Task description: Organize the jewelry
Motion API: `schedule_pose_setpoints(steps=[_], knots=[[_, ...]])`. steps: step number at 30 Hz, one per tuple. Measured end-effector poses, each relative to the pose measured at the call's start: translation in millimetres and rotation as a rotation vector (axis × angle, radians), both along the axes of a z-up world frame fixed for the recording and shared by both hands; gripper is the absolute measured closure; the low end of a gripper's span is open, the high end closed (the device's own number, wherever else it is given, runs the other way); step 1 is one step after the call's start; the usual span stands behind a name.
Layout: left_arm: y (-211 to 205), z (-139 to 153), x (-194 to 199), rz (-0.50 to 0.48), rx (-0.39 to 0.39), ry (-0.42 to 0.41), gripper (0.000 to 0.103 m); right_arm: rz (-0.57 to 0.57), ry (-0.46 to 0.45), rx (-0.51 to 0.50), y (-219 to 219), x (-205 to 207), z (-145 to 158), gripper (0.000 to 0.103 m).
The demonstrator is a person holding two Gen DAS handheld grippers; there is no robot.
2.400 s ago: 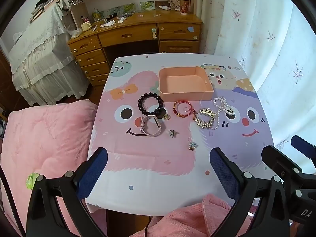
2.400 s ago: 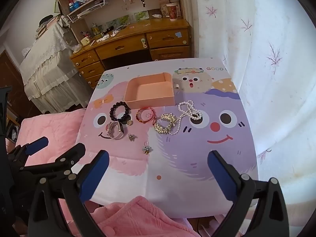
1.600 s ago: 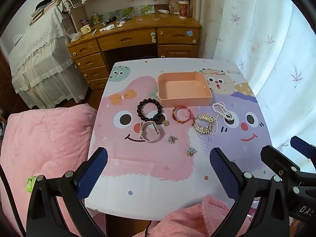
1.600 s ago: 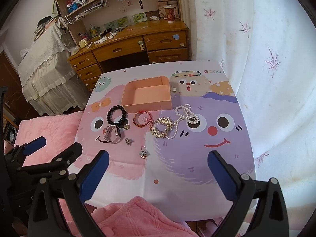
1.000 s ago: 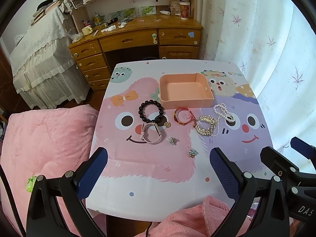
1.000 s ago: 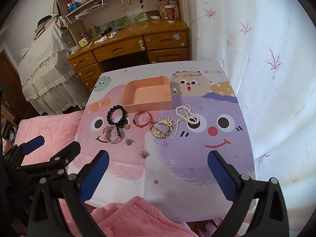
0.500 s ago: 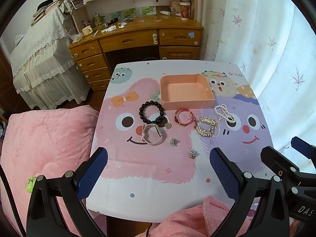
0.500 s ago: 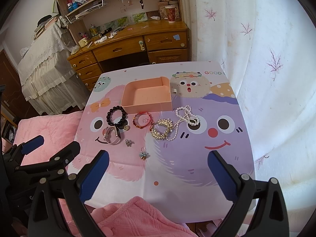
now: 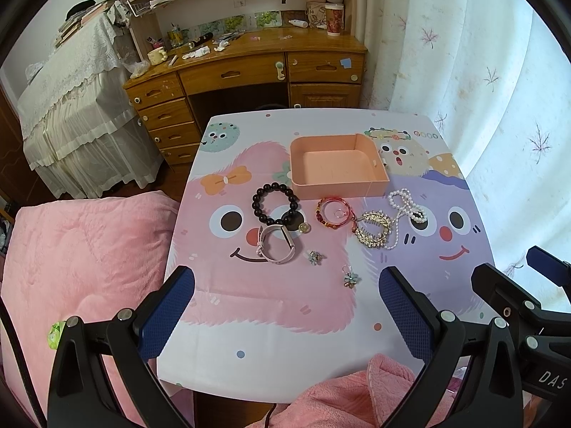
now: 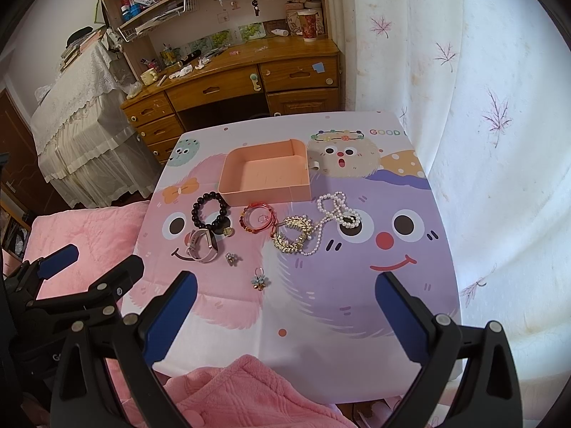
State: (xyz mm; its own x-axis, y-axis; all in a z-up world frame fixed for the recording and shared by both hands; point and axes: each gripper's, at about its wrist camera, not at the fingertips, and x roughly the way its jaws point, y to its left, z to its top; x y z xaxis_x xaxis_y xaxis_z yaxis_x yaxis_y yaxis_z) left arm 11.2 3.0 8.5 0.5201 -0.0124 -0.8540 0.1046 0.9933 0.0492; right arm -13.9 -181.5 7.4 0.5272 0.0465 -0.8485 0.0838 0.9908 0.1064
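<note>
An empty peach tray (image 9: 378,186) (image 10: 228,187) sits at the table's middle back. In front of it lie a black bead bracelet (image 9: 274,204) (image 10: 210,210), a pink watch (image 9: 276,244) (image 10: 203,246), a red bracelet (image 9: 333,214) (image 10: 257,218), a gold bracelet (image 9: 373,233) (image 10: 292,237), a pearl necklace (image 9: 407,210) (image 10: 337,214) and two small flower charms (image 9: 351,280) (image 10: 259,281). My left gripper (image 9: 285,306) and right gripper (image 10: 285,306) are both open and empty, held above the table's near edge. The right gripper (image 9: 528,303) also shows in the left view.
The table has a cartoon cloth (image 9: 271,321). A pink quilt (image 9: 82,256) lies left of it, and pink cloth (image 10: 242,388) at the near edge. A wooden desk (image 9: 249,71) stands behind, a white curtain (image 10: 481,107) to the right.
Both grippers have drifted slightly; the view of the table shifted a little. No jewelry has moved and both grippers stay open.
</note>
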Motion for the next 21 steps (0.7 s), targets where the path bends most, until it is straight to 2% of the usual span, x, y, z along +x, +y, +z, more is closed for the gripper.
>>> schedule_pose_setpoints(steps=[8,13,16,21], knots=[[8.1,2.6,3.8,-0.007,-0.016,-0.01,0.001,-0.002,0.0,-0.013,-3.0,1.9,2.5,0.003],[13.1,-6.2,1.5,-0.015,-0.046,0.029,0.001,-0.002,-0.01,-0.011,-1.4,-1.2,0.0,0.003],[17.8,-18.1,0.2,-0.014,-0.066,0.074,0.001,-0.003,-0.008,-0.029,2.4,-3.5,-7.6,0.003],[32.9,-54.4,0.6,-0.021,-0.132,0.152,0.001,0.022,-0.022,-0.079,12.7,-6.7,-28.4,0.003]])
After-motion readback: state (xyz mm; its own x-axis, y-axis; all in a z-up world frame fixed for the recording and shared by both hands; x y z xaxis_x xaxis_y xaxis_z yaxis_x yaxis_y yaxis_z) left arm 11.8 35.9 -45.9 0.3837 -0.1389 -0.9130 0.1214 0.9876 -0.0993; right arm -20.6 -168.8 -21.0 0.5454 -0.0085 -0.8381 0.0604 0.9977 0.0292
